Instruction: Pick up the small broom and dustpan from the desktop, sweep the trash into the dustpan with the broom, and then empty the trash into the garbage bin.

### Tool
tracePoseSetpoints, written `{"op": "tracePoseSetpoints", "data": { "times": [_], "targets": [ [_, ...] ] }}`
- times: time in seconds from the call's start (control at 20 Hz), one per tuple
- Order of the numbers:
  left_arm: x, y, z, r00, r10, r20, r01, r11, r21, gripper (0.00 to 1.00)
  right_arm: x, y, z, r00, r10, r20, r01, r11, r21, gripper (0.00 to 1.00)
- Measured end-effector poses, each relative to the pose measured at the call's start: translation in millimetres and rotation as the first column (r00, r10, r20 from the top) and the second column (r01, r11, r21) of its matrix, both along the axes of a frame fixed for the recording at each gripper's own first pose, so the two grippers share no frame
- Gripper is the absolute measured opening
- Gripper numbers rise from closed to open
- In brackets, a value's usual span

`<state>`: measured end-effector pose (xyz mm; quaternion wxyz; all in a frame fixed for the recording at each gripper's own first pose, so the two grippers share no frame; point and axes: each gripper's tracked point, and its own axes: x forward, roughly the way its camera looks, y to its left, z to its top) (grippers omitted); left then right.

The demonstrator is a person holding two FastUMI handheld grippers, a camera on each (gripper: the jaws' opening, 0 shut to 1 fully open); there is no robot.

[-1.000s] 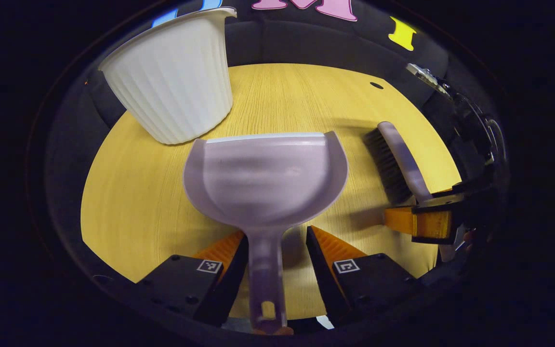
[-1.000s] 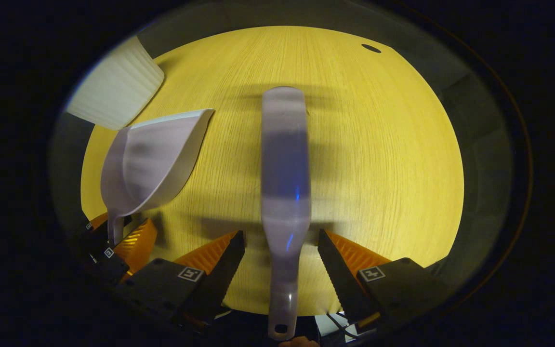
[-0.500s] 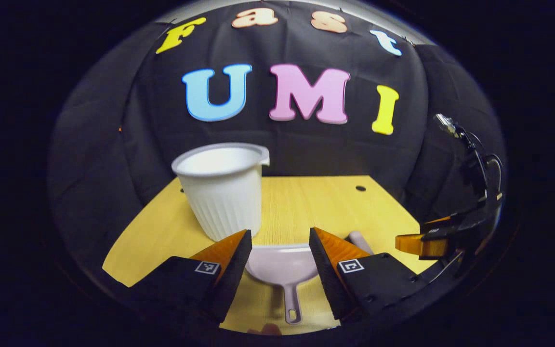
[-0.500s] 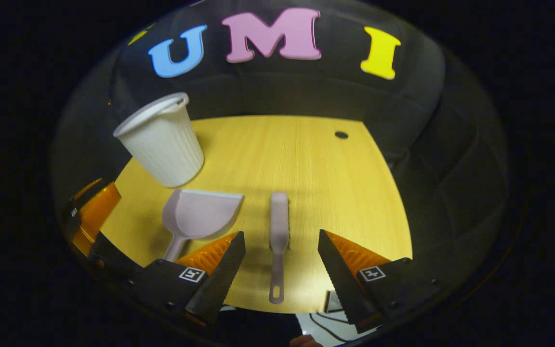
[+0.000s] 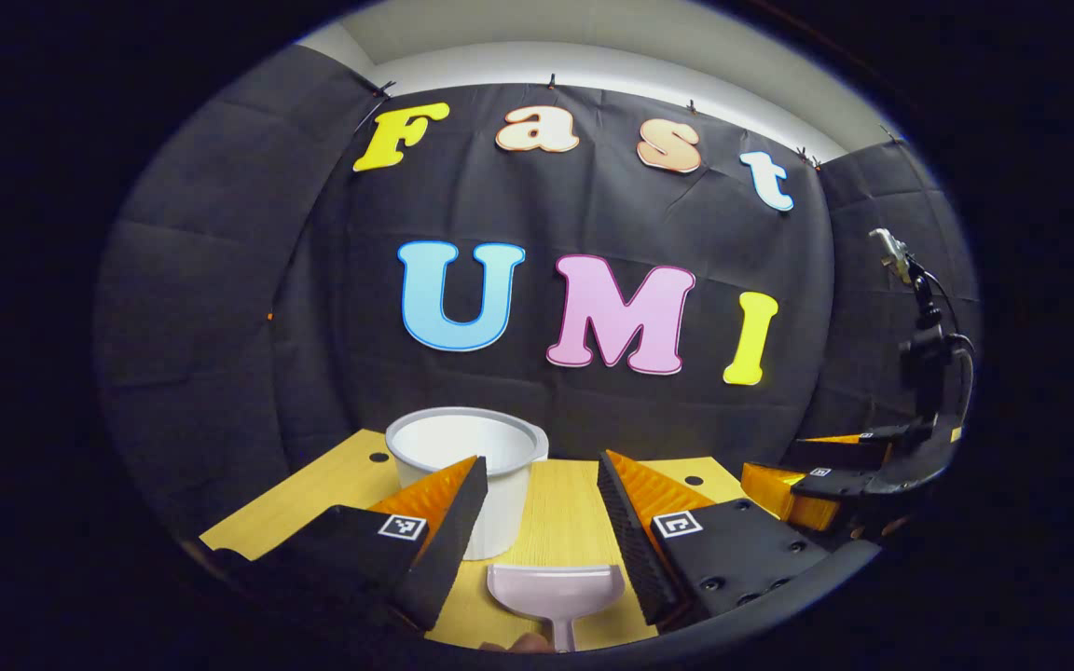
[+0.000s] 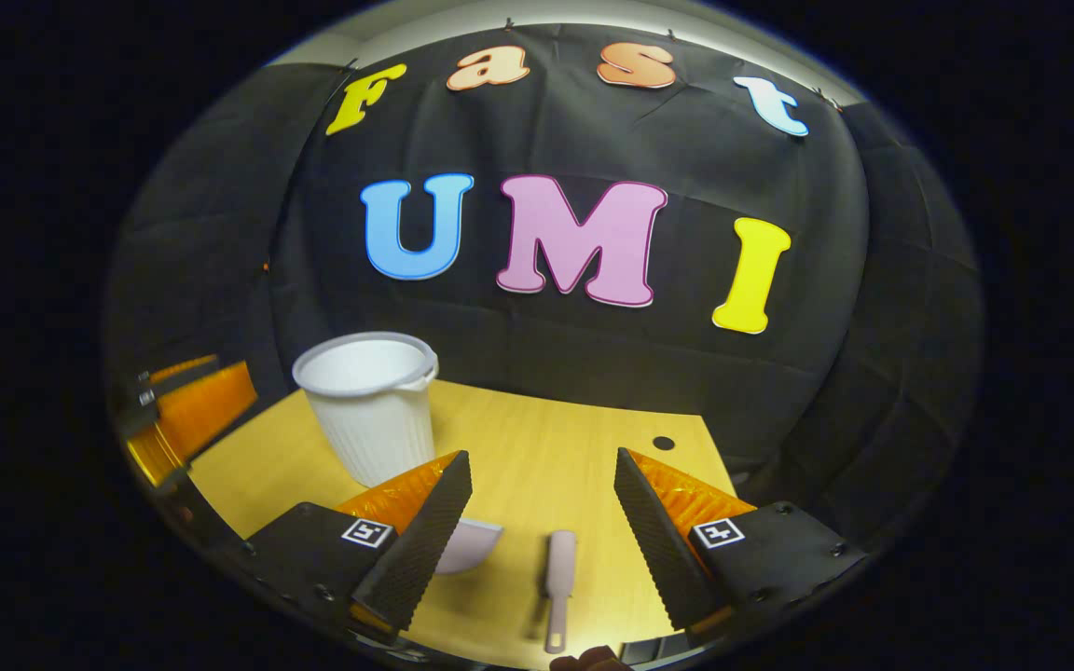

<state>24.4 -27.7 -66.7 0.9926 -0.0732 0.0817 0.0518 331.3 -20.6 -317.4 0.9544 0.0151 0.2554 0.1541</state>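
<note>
Nearest to me in the left gripper view, my left gripper (image 5: pixel 537 522) stands with its jaws wide apart and nothing between them, raised above the desktop (image 5: pixel 313 489). Just below and ahead of it lies the dustpan (image 5: pixel 556 584), mouth pointing away toward the back wall, handle running back toward me — so its long axis lines up with the gap between the fingers. In the right gripper view my right gripper (image 6: pixel 542 522) is spread just as wide and holds nothing; the small broom (image 6: pixel 559 576) lies flat beneath it, handle end nearest me, head pointing away, again along the line of the fingers. The broom sits right of the dustpan, near but apart from it, so each tool is closest to the gripper on its own side: left for the pan, right for the broom. I judge that a straight drop onto each handle is what the pick-up calls for. Farther back the white garbage bin (image 6: pixel 371 408) stands upright on the left of the desk, beyond the dustpan. I see no trash on the wood, though the low angle may hide small bits.
</note>
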Motion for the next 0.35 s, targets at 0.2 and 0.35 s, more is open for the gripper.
{"op": "tracePoseSetpoints", "data": {
  "times": [0.2,0.35],
  "targets": [
    [1.6,1.2,3.8,1.0,-0.003,0.011,0.003,1.0,0.017,0.7,3.4,-5.7,1.6,1.0,-0.028,0.014,0.029,0.999,-0.043,0.99],
    [2.4,2.5,4.0,1.0,-0.004,0.001,0.004,0.999,0.044,0.7,5.2,-5.0,9.3,0.999,-0.04,0.035,0.041,0.999,-0.034,0.94]
  ]
}}
